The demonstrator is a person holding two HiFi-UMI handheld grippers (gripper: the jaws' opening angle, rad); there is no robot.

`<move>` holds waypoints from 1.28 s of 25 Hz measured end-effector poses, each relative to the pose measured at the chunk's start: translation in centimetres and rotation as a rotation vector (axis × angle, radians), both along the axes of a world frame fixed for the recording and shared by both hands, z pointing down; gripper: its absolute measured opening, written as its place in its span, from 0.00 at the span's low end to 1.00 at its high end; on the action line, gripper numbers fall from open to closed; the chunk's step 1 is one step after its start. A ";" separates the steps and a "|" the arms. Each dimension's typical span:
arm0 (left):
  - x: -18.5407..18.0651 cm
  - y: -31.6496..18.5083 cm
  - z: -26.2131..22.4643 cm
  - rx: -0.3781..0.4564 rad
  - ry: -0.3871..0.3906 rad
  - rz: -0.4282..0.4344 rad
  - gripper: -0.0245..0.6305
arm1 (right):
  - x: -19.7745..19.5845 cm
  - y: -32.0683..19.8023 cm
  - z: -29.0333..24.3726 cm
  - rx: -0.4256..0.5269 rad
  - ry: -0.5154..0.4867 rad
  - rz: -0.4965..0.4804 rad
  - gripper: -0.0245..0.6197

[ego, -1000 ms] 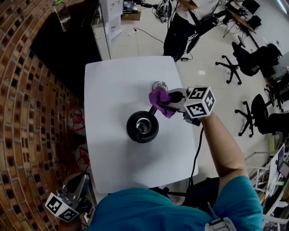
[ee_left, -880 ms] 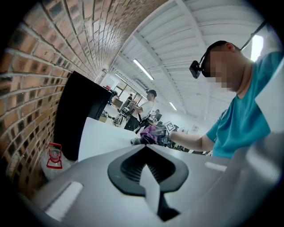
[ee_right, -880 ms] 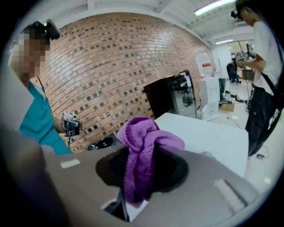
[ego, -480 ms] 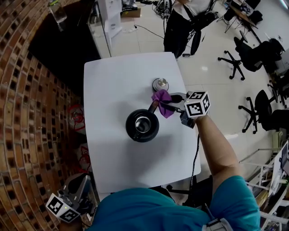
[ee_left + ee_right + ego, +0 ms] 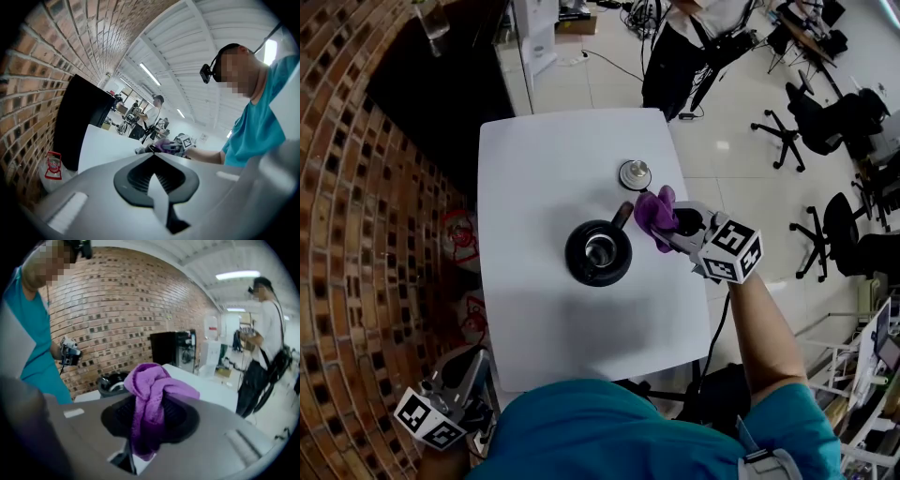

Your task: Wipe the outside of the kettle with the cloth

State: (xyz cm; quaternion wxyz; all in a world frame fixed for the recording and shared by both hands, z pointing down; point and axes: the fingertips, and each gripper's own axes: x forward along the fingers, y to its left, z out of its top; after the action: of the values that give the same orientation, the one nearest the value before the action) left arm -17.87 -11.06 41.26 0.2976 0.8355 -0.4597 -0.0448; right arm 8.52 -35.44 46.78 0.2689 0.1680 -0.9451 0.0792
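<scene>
The right gripper [image 5: 672, 226] has pulled the cloth [image 5: 654, 208] clear of the open kettle [image 5: 577, 255].

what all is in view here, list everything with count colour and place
table: one, white, centre, beside the brick wall
kettle: one, black, open top, middle of the table
lid: one, silver, on the table beyond the kettle
cloth: one, purple, clamped in the right gripper, right of the kettle
office chairs: several, black, floor at right
bystander: one, dark trousers, beyond the table
right gripper: one, grey, shut on the cloth, over the table's right side
left gripper: one, grey, jaws together, empty, low at left off the table
</scene>
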 end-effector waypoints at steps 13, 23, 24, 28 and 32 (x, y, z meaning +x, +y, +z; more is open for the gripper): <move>0.1 1.8 -0.8 0.056 0.042 0.012 0.04 | -4.7 6.8 -0.9 0.138 0.177 -0.212 0.18; -0.6 3.4 -0.4 0.064 0.066 0.004 0.04 | -6.9 14.9 1.3 0.352 0.362 -0.329 0.18; -0.7 3.5 -0.4 0.065 0.067 0.001 0.04 | -7.6 15.5 1.8 0.393 0.413 -0.377 0.18; -1.4 4.3 -0.3 0.071 0.059 -0.010 0.04 | -10.1 16.5 3.6 0.528 0.659 -0.581 0.18; -2.0 5.3 -0.2 0.082 0.059 -0.029 0.04 | -11.7 16.4 4.4 0.554 0.848 -0.728 0.18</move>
State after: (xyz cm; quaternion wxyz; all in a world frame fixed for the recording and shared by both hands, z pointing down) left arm -19.87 -5.79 41.06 0.2760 0.8386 -0.4605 -0.0927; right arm -3.13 -19.08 51.22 0.5770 -0.0844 -0.7380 -0.3394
